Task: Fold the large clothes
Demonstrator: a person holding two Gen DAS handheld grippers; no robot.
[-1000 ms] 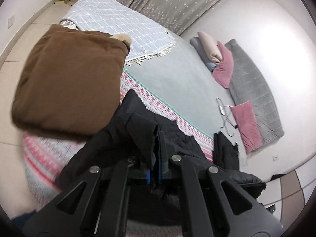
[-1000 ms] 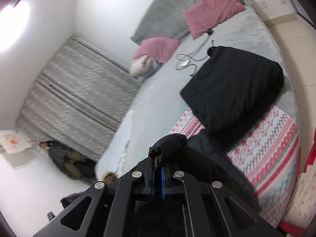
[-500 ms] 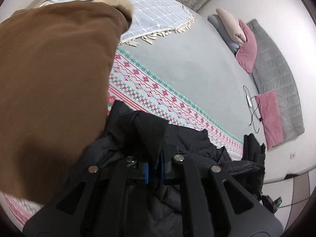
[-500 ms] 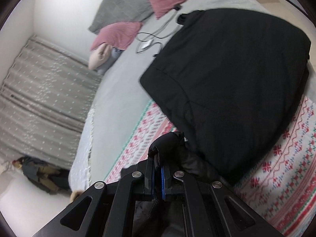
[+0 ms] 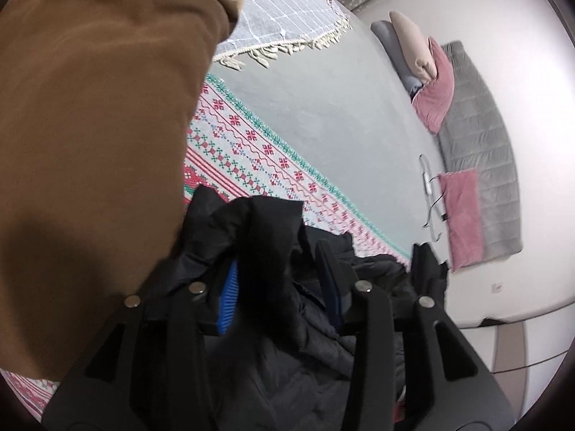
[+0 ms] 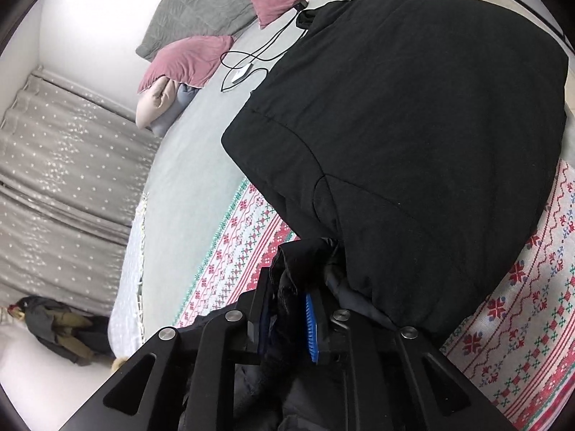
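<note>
A black padded jacket (image 5: pixel 287 323) is seen bunched on the near end of the bed, on a patterned red, green and white blanket (image 5: pixel 251 165). In the left wrist view a fold of it stands up between the fingers of the left gripper (image 5: pixel 278 283), whose jaws have just been opening; the blue pad (image 5: pixel 227 300) on the left finger is bared and clear of the cloth, so the fold is no longer pinched. In the right wrist view another fold (image 6: pixel 293 276) lies between the fingers of the right gripper (image 6: pixel 287 318), whose jaws have just been opening too; a narrow gap is seen beside its blue pad (image 6: pixel 312 327), and whether the cloth is still touched on the other side cannot be told.

No container is seen. A folded brown garment (image 5: pixel 97 136) with a pale furry edge lies just to the left of the jacket, touching it and filling the left of the left wrist view. A folded black garment (image 6: pixel 413 125) lies just to the right, its near edge against the jacket. Farther off, a grey bedsheet (image 5: pixel 323 107), a pale checked fringed throw (image 5: pixel 287 10), pink pillows (image 5: pixel 463 215), a grey quilt (image 5: pixel 478 143) and a cable with a white charger (image 6: pixel 244 68) are seen. A grey dotted curtain (image 6: pixel 64 165) hangs beyond the bed.

The jacket's long axis cannot be made out from its crumpled heap; it appears spread across the bed between the two grippers.
</note>
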